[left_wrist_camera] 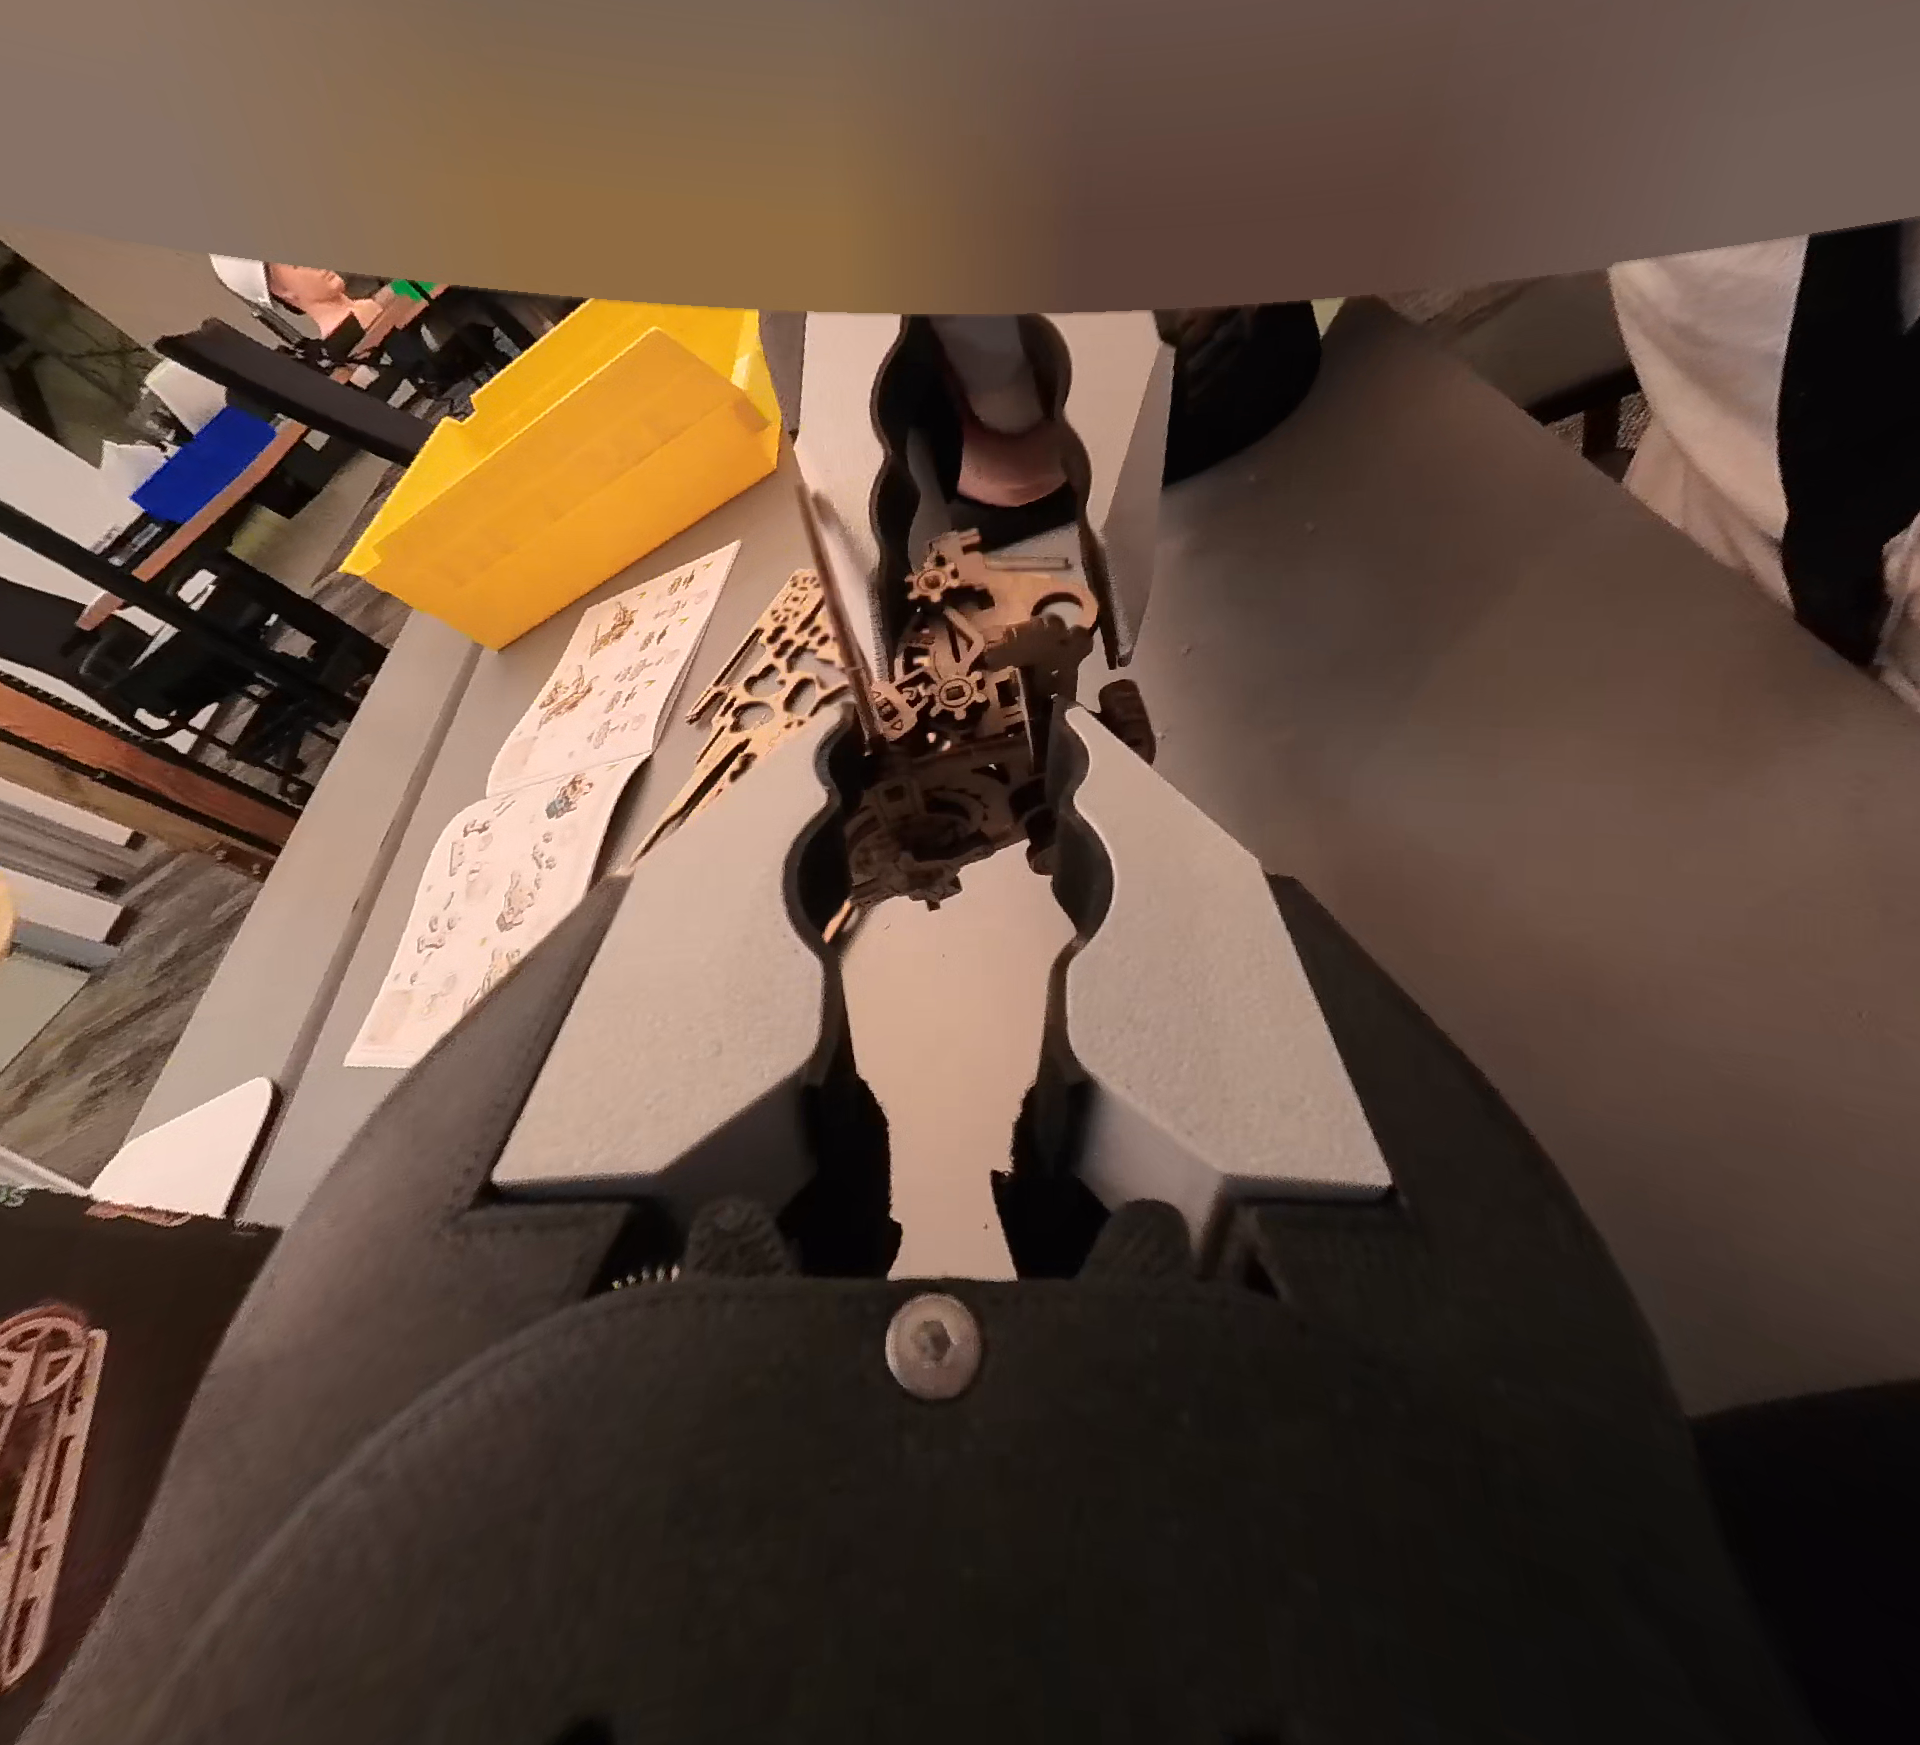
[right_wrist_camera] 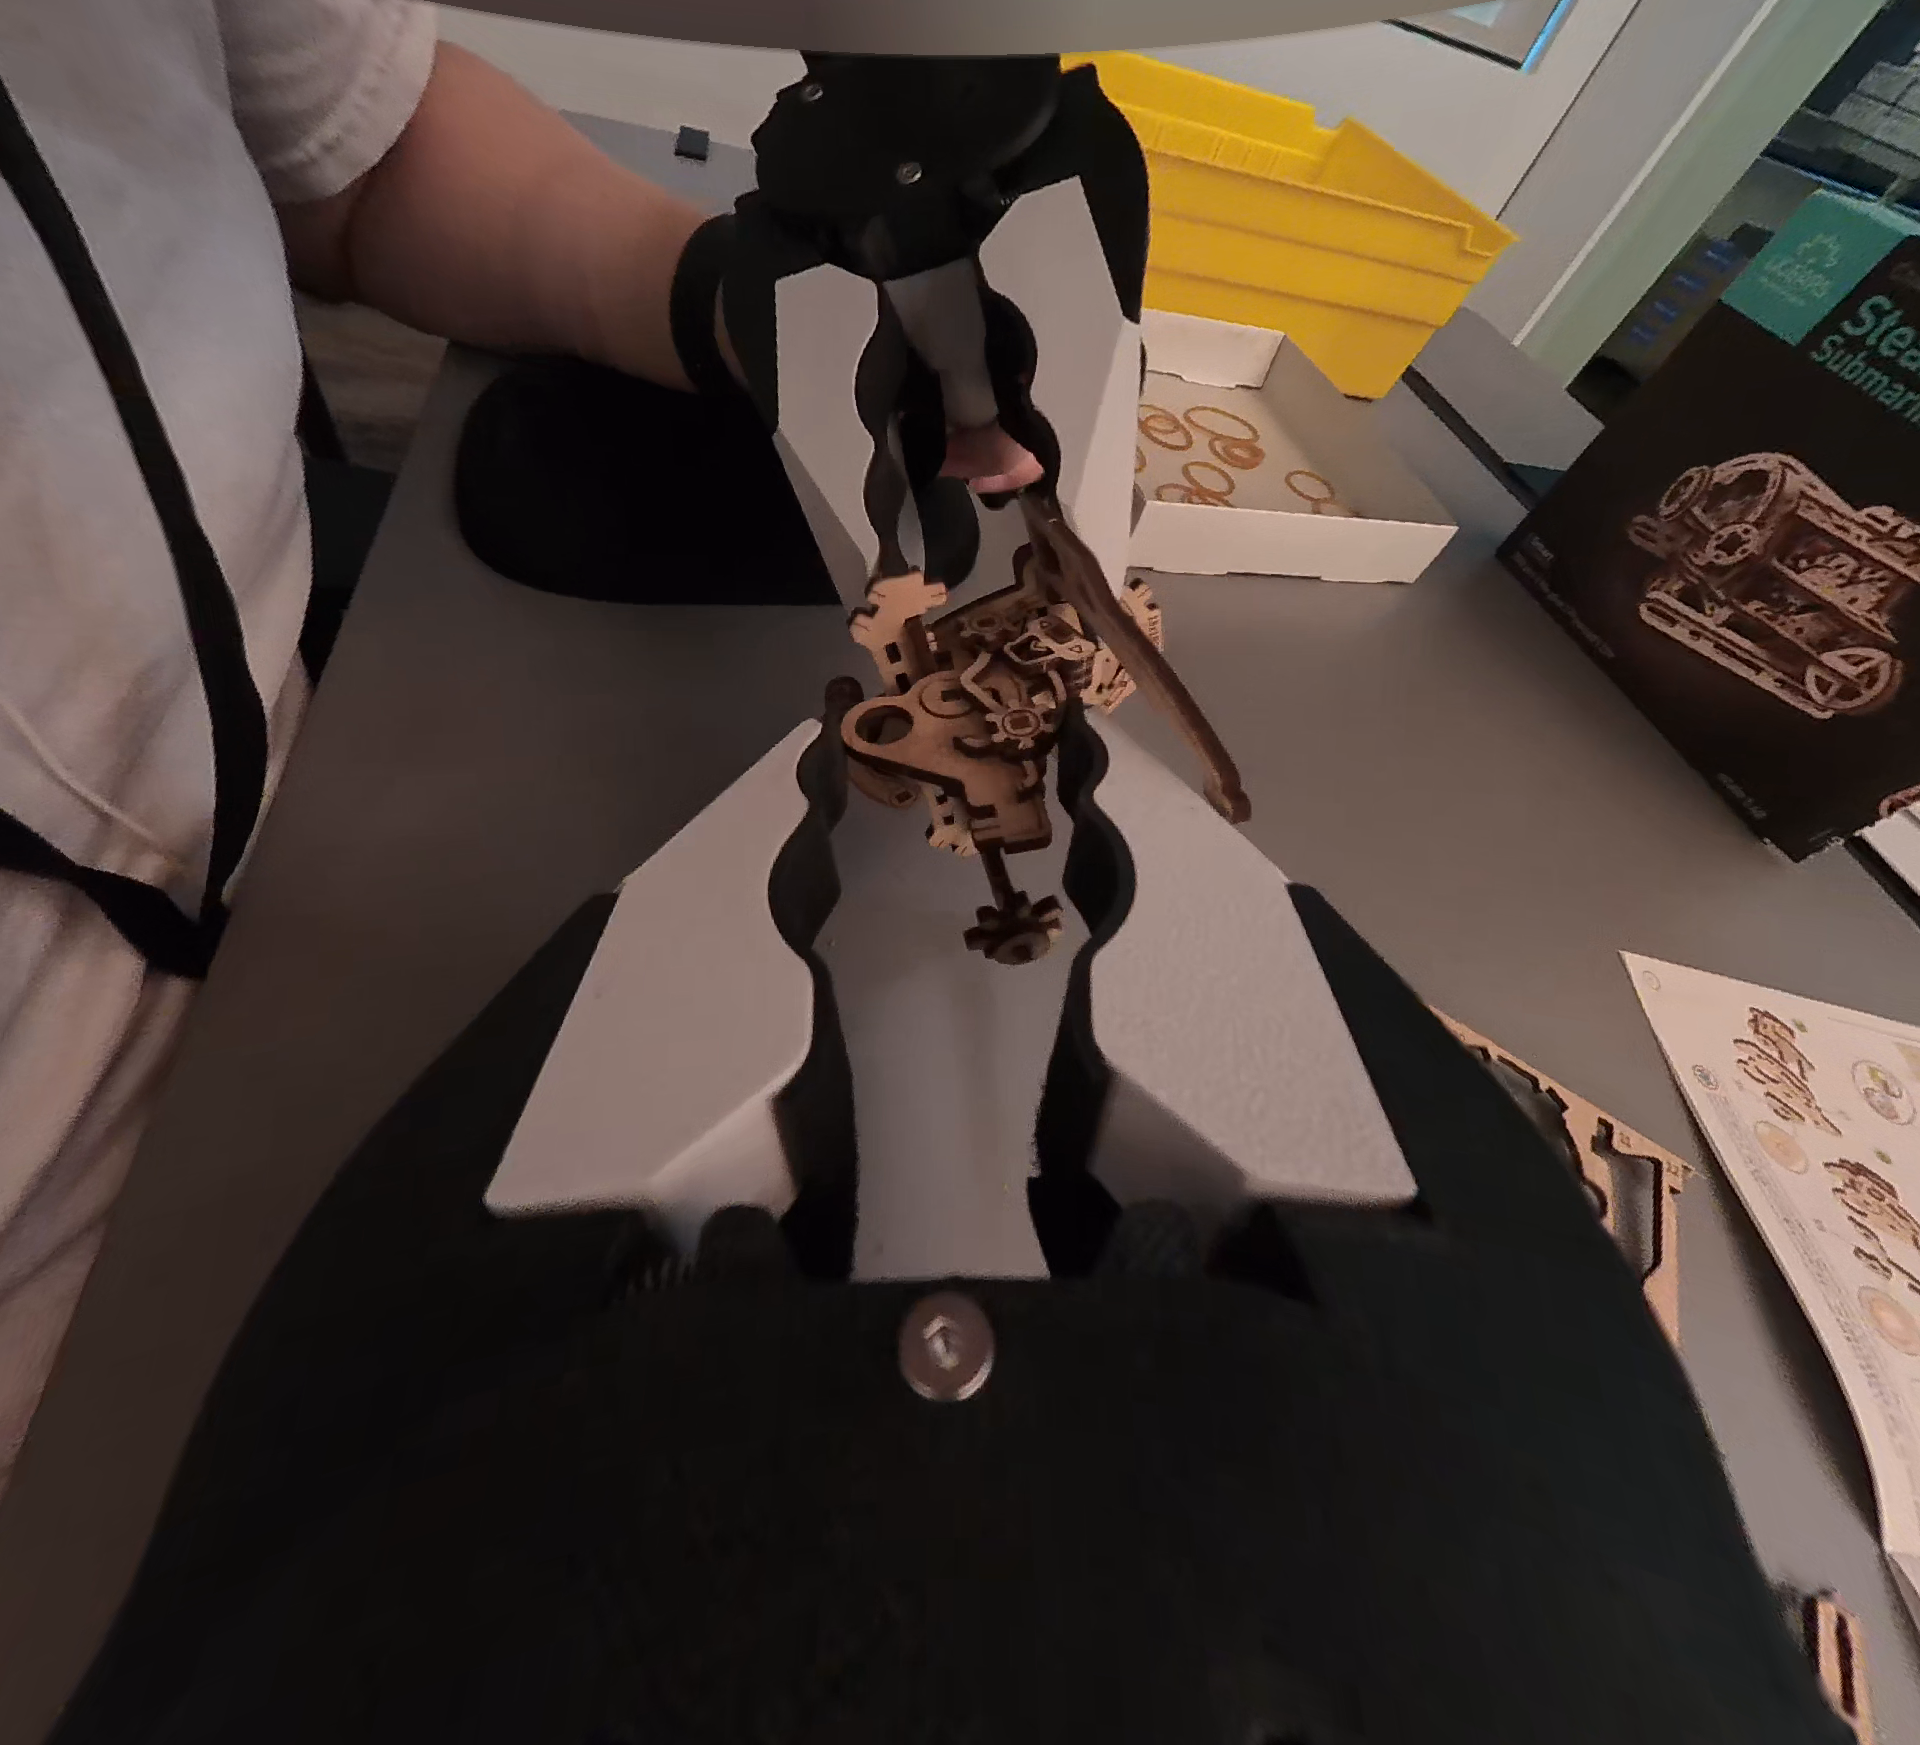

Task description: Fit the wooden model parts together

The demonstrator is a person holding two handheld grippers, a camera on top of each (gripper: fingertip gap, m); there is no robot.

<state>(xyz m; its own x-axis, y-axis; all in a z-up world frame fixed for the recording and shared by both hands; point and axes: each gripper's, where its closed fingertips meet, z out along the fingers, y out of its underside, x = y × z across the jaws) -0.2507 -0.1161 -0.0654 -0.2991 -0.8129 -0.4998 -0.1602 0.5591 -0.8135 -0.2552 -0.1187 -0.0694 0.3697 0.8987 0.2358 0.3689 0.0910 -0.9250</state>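
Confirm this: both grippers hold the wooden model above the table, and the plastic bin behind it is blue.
Wrong on one point: the plastic bin is yellow, as the right wrist view shows. The rest stands: the left gripper and the right gripper hold the wooden model above the table.

Bare table (right_wrist_camera: 1351,760) right of the wooden model (right_wrist_camera: 977,719), open manual (left_wrist_camera: 582,760) and part sheet (left_wrist_camera: 758,698) crowding its left side, yellow bin (left_wrist_camera: 582,490) blocking the far edge, dark box (right_wrist_camera: 1745,573) at the far-right edge.

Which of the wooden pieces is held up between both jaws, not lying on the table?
The gear-covered wooden assembly, gripped from opposite ends by both jaws. The flat cut-out wooden sheet lies on the table beside the instruction booklet.
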